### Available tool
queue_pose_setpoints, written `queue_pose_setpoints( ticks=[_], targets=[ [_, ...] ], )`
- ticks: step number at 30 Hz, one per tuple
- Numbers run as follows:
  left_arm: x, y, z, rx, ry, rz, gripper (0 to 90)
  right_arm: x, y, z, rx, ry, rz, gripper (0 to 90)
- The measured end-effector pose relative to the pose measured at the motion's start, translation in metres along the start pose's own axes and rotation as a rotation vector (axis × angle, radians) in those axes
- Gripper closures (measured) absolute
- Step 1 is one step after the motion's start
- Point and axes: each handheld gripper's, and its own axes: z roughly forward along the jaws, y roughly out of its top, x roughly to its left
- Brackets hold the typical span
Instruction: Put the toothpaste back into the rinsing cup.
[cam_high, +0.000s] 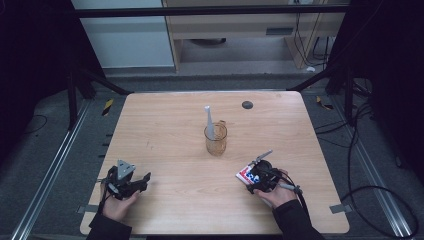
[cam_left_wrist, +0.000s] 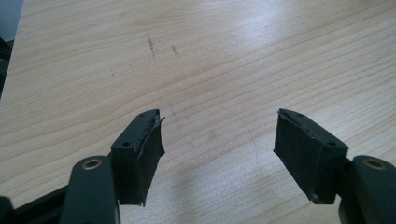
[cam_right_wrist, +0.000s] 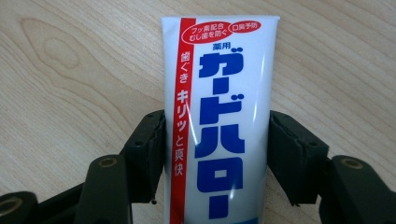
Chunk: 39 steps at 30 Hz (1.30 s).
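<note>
A white toothpaste tube (cam_right_wrist: 219, 79) with a red stripe and blue lettering lies flat on the wooden table (cam_high: 170, 125). My right gripper (cam_right_wrist: 217, 140) is shut on it, one jaw pressed to each long side. From above, the tube (cam_high: 244, 175) pokes out to the left of the right gripper (cam_high: 253, 177) at the front right. A clear glass cup (cam_high: 216, 140) stands mid-table with a white toothbrush (cam_high: 208, 120) upright in it. Over bare wood at the front left, my left gripper (cam_high: 145, 181) rests, and its jaws (cam_left_wrist: 217, 135) stand wide open with nothing between them.
A small dark round disc (cam_high: 247, 104) sits near the table's far edge. Faint dark scuffs (cam_left_wrist: 150, 43) mark the wood ahead of the left gripper. Cables (cam_high: 360, 150) trail on the floor to the right of the table.
</note>
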Motion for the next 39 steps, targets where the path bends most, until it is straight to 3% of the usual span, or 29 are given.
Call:
queue_pose_setpoints(
  ticks=[8, 15, 20, 26, 31, 39],
  targets=[
    [0.0, 0.0, 0.0, 0.002, 0.0, 0.001, 31.1, 0.0, 0.005, 0.0, 0.04, 0.001, 0.009, 44.1],
    [0.0, 0.0, 0.0, 0.003, -0.001, 0.001, 31.1, 0.001, 0.008, -0.004, 0.059, -0.007, -0.003, 55.3],
    [0.0, 0.0, 0.0, 0.003, -0.001, 0.0, 31.2, 0.0, 0.008, -0.008, 0.048, 0.003, 0.016, 64.4],
    [0.001, 0.0, 0.0, 0.003, -0.001, -0.003, 31.2, -0.001, 0.007, -0.011, 0.02, -0.014, 0.026, 68.0],
    [0.001, 0.0, 0.0, 0.001, 0.0, -0.005, 31.1, -0.001, 0.008, -0.023, -0.052, 0.008, 0.038, 68.8],
    [0.001, 0.0, 0.0, -0.001, 0.0, -0.002, 31.1, -0.005, 0.006, -0.047, -0.238, 0.037, 0.079, 69.3]
  ],
)
